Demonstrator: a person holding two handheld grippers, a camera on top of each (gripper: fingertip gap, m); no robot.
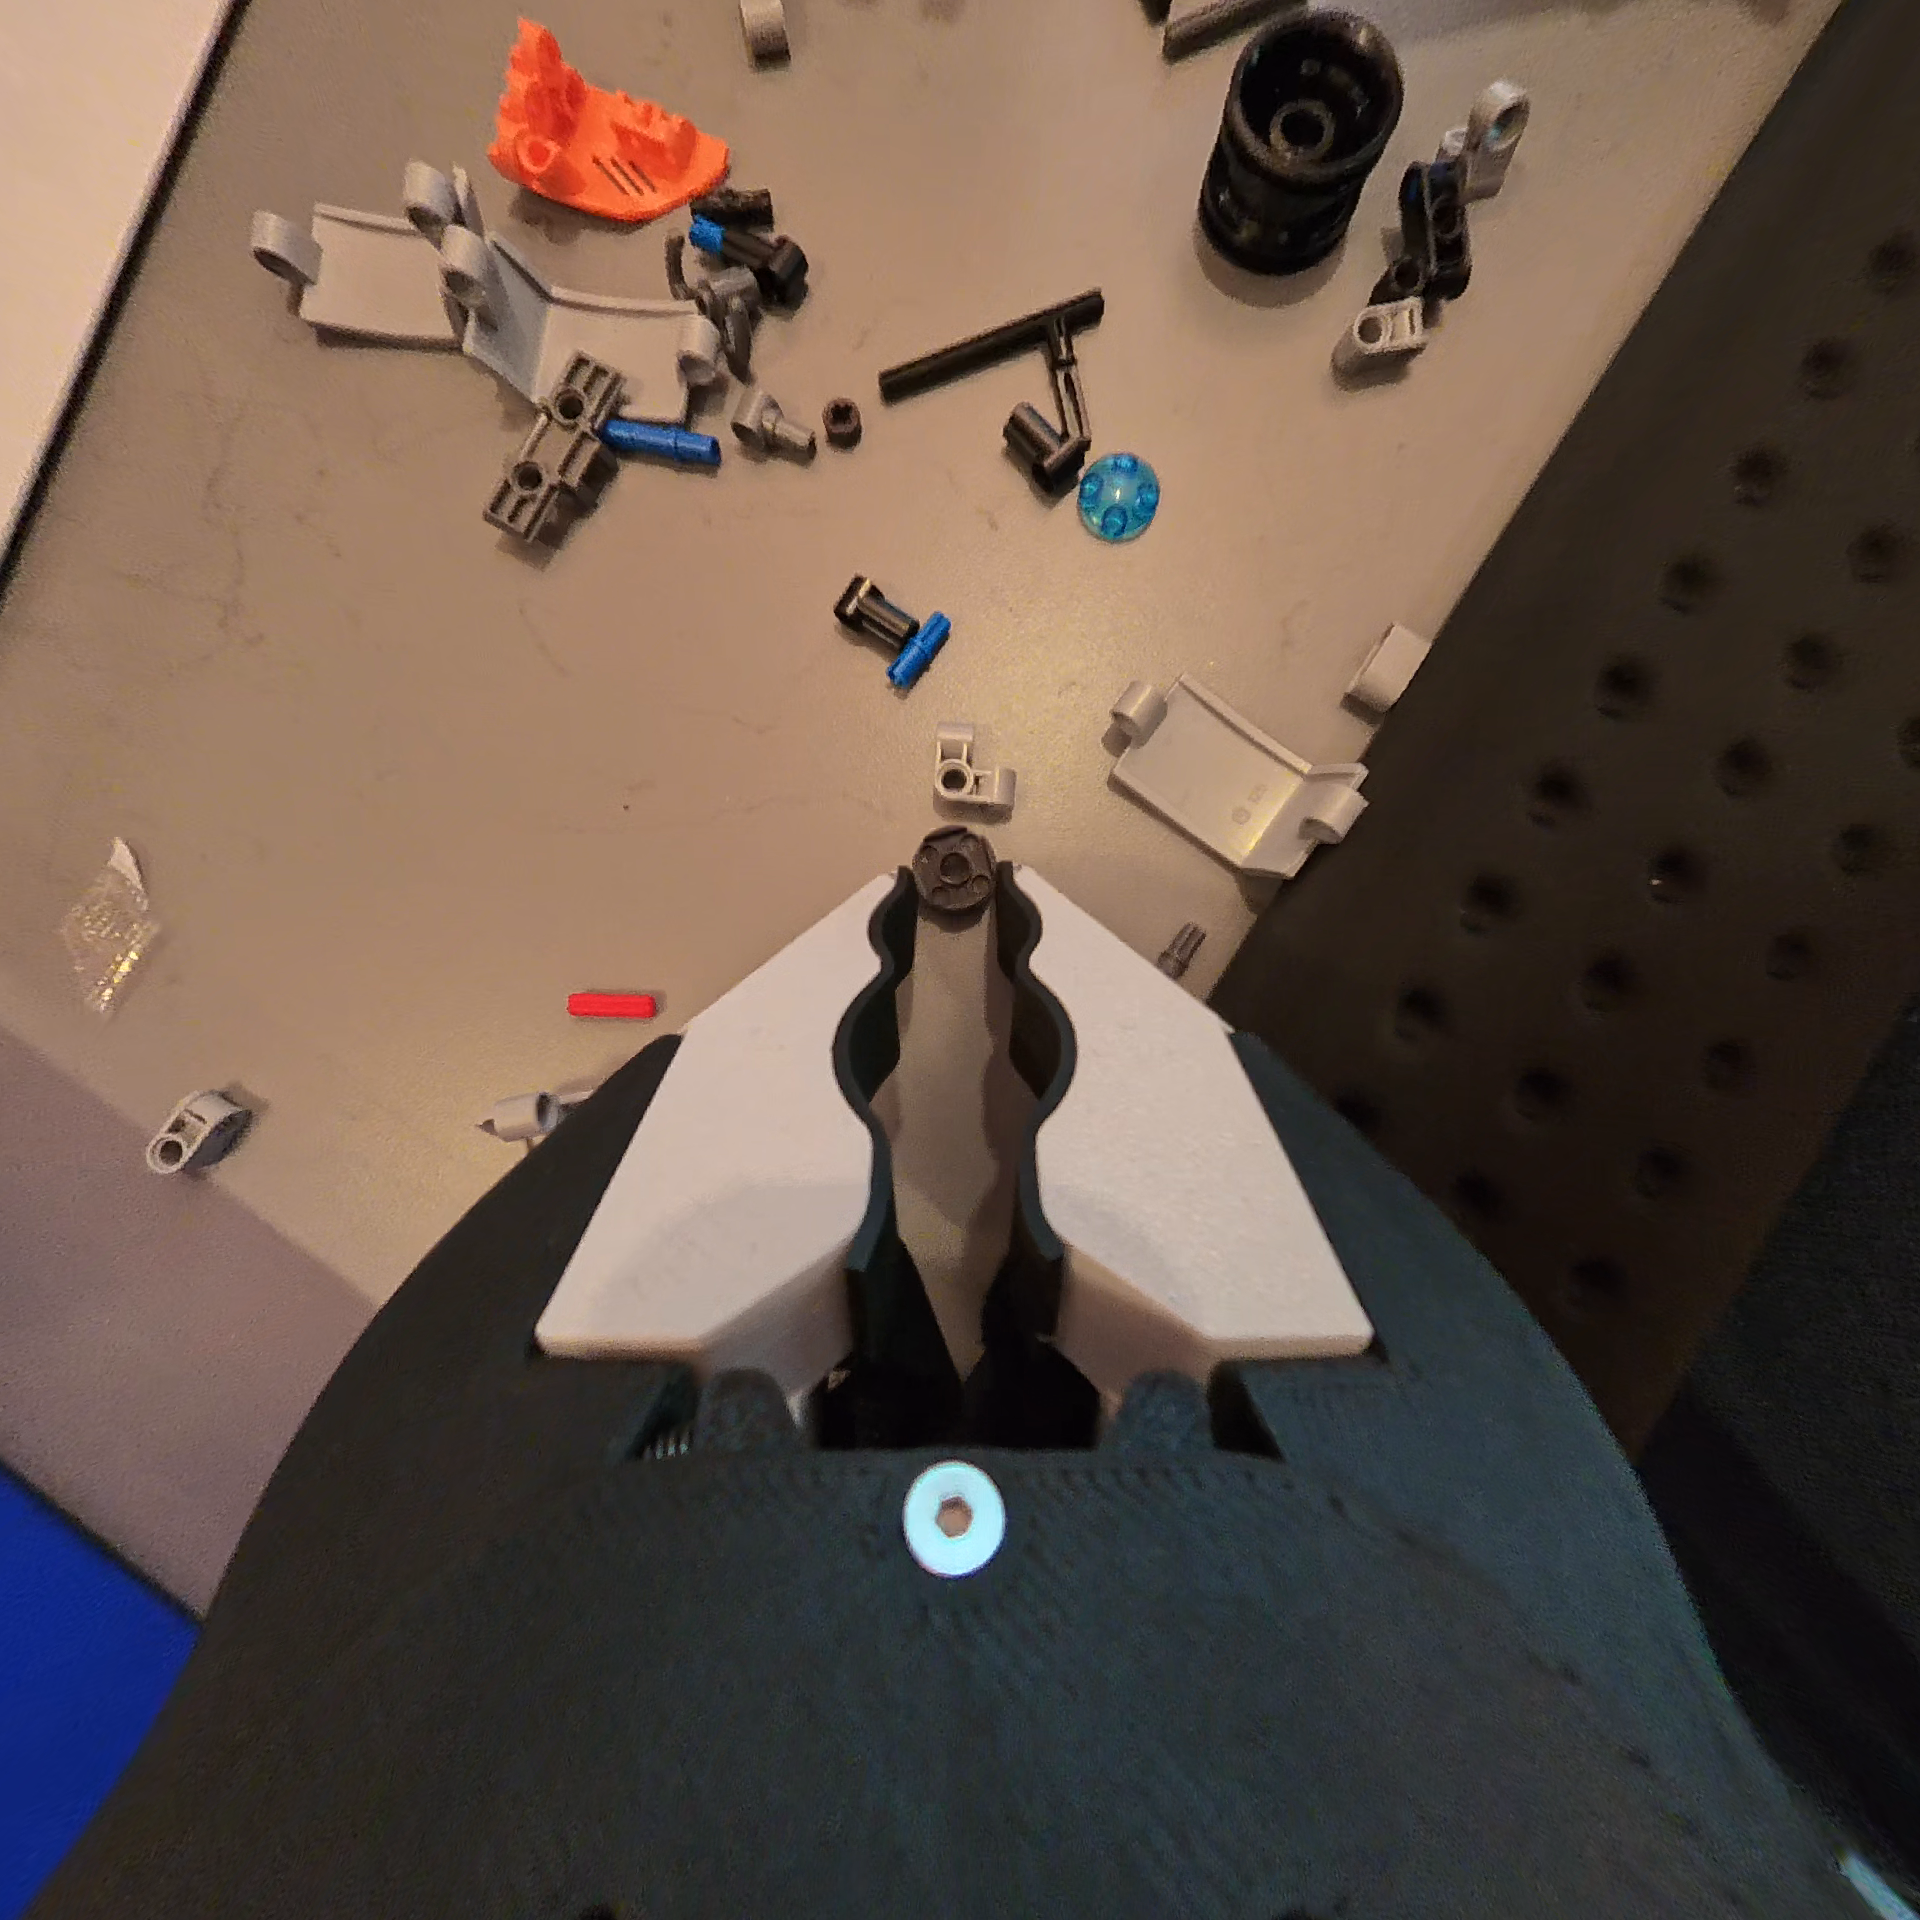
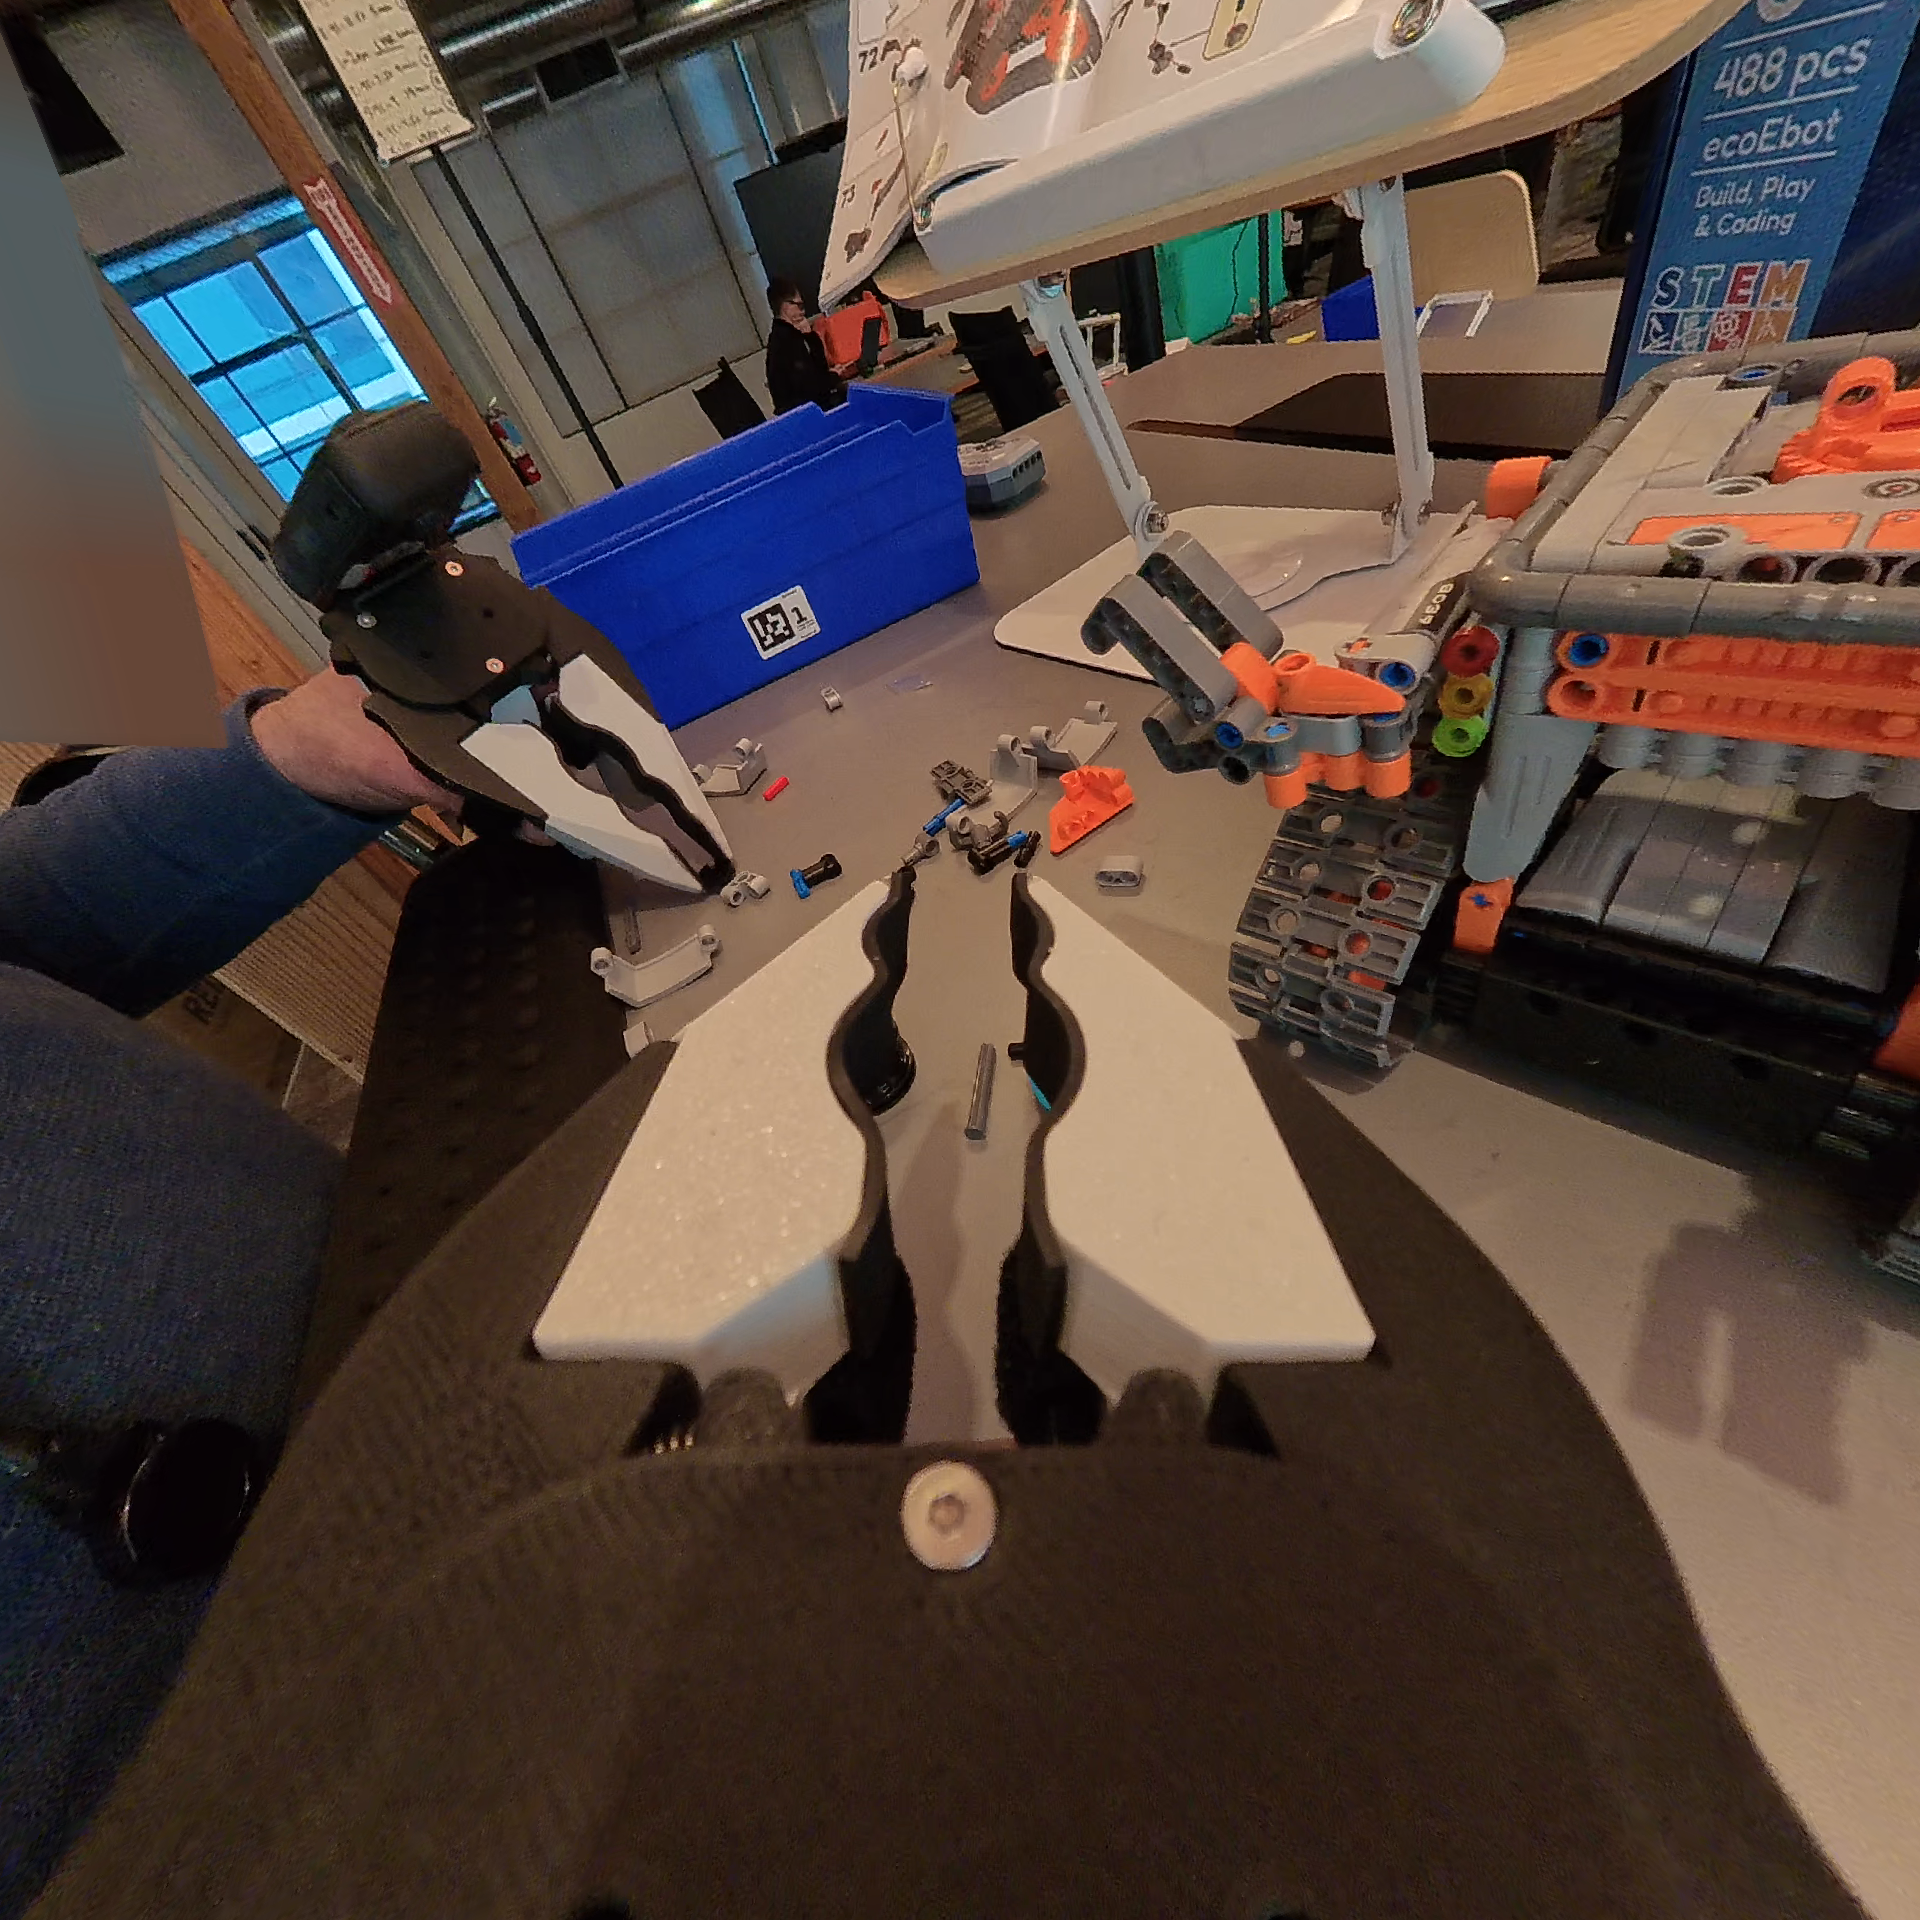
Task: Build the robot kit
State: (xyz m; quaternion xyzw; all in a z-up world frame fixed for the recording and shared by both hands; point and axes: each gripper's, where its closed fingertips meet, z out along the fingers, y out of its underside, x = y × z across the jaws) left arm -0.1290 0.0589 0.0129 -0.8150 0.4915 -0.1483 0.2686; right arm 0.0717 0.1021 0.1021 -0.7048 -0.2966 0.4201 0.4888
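Note:
My left gripper (image 1: 956, 883) is shut on a small dark grey round piece (image 1: 952, 862) held at its fingertips, low over the grey table (image 1: 416, 675). A light grey connector (image 1: 971, 774) lies just beyond it. In the right wrist view the left gripper (image 2: 717, 878) is in a person's hand, with its tips down near the table. My right gripper (image 2: 961, 883) is open and empty above the table. A short grey axle (image 2: 980, 1091) lies in view between its fingers. A black wheel (image 2: 883, 1060) is partly hidden by the left finger.
Loose parts lie scattered: an orange piece (image 1: 603, 140), grey curved panels (image 1: 1236, 774), a black wheel (image 1: 1299, 140), a blue disc (image 1: 1118, 495). A black perforated mat (image 1: 1662, 727) borders the table. An orange-grey tracked model (image 2: 1610, 727), a blue bin (image 2: 748, 540) and a booklet stand (image 2: 1143, 125) stand behind. From my left tips it is roughly 8 cm to the blue disc (image 1: 1118, 495); from my right, 15 cm.

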